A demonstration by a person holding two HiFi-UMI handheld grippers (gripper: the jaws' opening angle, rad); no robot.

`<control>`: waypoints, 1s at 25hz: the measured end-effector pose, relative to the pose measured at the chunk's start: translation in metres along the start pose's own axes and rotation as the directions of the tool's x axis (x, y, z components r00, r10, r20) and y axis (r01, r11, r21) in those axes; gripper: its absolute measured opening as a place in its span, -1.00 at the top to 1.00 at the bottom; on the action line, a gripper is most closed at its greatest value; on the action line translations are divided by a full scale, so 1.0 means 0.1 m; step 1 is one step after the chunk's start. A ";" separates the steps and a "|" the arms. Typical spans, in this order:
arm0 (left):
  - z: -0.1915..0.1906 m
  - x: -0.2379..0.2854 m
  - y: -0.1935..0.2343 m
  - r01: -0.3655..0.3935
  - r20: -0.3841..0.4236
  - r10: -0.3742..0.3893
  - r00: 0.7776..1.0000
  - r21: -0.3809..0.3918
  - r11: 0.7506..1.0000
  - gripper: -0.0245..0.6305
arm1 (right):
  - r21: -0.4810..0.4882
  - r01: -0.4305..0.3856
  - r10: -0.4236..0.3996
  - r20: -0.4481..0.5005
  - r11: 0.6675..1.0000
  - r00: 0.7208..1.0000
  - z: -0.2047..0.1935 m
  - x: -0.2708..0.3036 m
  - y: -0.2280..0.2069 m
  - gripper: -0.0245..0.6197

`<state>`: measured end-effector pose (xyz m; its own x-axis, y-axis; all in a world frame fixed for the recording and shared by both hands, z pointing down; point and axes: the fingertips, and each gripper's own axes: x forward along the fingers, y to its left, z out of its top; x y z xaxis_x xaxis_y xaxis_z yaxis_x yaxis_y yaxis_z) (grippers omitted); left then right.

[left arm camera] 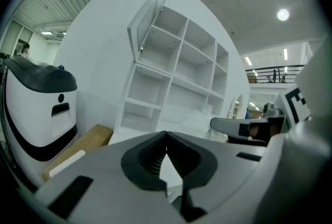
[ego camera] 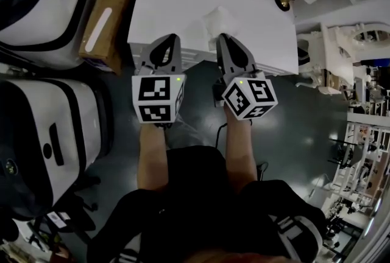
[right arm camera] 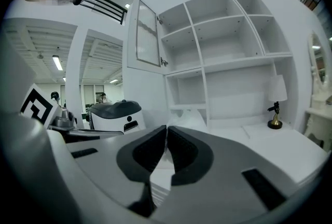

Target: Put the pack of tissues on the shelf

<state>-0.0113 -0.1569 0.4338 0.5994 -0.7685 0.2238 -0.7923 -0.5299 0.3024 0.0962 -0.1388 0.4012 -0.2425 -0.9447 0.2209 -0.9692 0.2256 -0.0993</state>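
Left tool [ego camera: 173,37] and right tool [ego camera: 221,37] both pressed together, empty; one tissue pack [ego camera: 220,16] on one shelf unit [ego camera: 167,6]

No readable text, label or number shows anywhere.

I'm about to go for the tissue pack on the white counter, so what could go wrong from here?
The left gripper and right gripper are both shut, so they could shove the pack of tissues instead of gripping it. Its soft wrapping may slip. The small lamp stands to its right and could get knocked.
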 end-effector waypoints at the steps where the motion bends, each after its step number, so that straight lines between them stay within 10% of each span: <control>1: -0.03 0.07 0.03 -0.001 -0.009 0.001 1.000 -0.007 1.000 0.89 | -0.002 0.000 0.000 -0.009 1.000 1.000 -0.02 0.06 -0.05 0.85; 25: 0.18 1.30 -0.07 -0.042 -0.124 0.047 0.991 0.045 0.998 0.89 | 0.021 0.053 -0.053 -0.017 0.998 0.998 0.03 0.77 -1.41 0.85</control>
<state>0.0699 -0.2594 0.4444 0.5709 -0.7421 0.3514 -0.8210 -0.5128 0.2509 0.2140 -0.2435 0.4296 -0.1918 -0.9512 0.2418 -0.9795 0.1702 -0.1075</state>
